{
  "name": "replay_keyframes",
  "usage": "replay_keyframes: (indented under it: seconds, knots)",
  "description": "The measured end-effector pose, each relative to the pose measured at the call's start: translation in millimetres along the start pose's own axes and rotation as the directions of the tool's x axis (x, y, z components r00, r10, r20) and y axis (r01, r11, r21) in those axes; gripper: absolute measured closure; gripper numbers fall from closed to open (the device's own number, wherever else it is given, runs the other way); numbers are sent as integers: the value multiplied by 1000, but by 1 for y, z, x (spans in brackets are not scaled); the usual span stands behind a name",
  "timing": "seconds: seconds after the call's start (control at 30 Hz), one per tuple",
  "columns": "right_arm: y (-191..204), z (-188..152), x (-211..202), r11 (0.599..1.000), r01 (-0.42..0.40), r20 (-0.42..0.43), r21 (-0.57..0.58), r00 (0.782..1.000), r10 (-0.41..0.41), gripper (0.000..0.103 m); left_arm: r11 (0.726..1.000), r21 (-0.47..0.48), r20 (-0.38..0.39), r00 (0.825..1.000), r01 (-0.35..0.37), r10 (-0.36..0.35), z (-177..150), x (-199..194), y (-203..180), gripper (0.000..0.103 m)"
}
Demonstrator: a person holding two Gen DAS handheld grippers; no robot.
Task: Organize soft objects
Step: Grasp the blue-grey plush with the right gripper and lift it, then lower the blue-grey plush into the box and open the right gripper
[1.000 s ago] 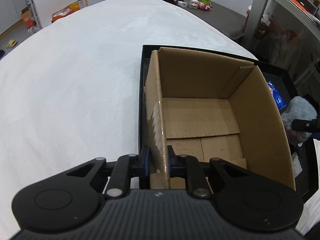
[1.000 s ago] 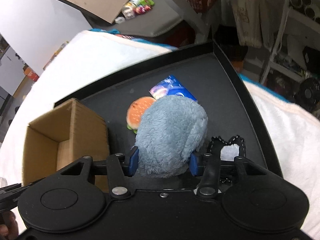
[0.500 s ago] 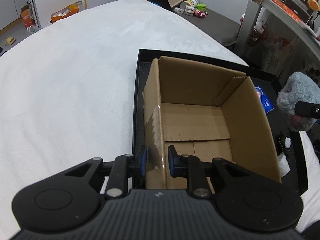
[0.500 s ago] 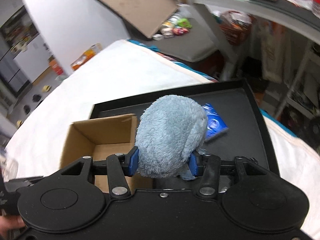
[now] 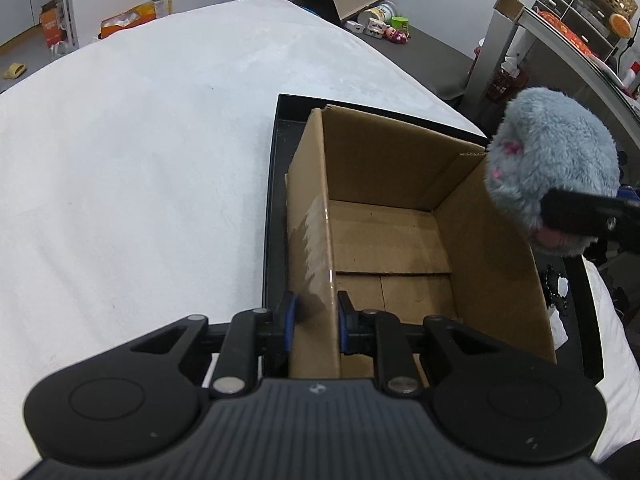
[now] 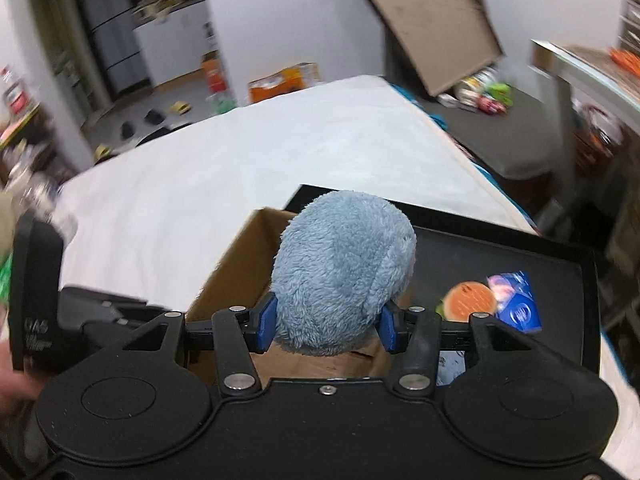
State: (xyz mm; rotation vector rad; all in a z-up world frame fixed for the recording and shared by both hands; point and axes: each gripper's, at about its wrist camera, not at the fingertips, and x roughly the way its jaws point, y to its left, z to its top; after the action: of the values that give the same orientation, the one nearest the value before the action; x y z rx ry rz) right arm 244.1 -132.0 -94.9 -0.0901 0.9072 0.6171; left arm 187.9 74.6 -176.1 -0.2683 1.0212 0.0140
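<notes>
Sitting on a white bed (image 5: pixel 140 160), the black tray (image 5: pixel 276 208) carried everything that mattered, and the open box (image 5: pixel 400 240) stood in the tray's left part with its mouth facing up and its floor bare. Largest of the soft things, the grey-blue plush (image 5: pixel 554 160) hung above the box's right wall, near the far right corner, clear of the cardboard and not yet over the middle of the opening. The right gripper (image 6: pixel 328 322) clamped it from both sides, blue pads sunk into the fur, the rounded bulk bulging forward past the fingertips. From that gripper the box's opening lay down and to the left, so I judged the coming move to be a short carry leftward over the wall, then a release. The left gripper (image 5: pixel 314 326) was pinched on the box's left wall, one pad outside and one inside, which looked like bracing against a nudge. Right of the box, on the tray's bare floor, lay a small burger toy (image 6: pixel 468 302) and, touching its right side, a blue packet (image 6: pixel 516 300), both apparently awaiting their turn.
</notes>
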Motion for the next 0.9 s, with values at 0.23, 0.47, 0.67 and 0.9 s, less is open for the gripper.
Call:
replay_keyframes:
  seconds: [0.23, 0.47, 0.67, 0.9]
  knots:
    - [24, 1, 9, 996, -18, -27, -90, 1000, 15, 55, 1000, -26, -1, 1000, 4, -4, 0, 0, 2, 85]
    - [39, 6, 29, 988, -4, -87, -155, 996, -9, 54, 999, -50, -4, 1000, 8, -8, 0, 0, 6, 85]
    - [57, 10, 41, 968, -8, -124, -249, 992, -24, 53, 997, -74, -14, 1000, -2, 0, -1, 1, 7, 85]
    - [66, 11, 50, 953, -10, -138, -304, 990, -33, 53, 995, -98, -12, 1000, 0, -2, -3, 5, 8, 85]
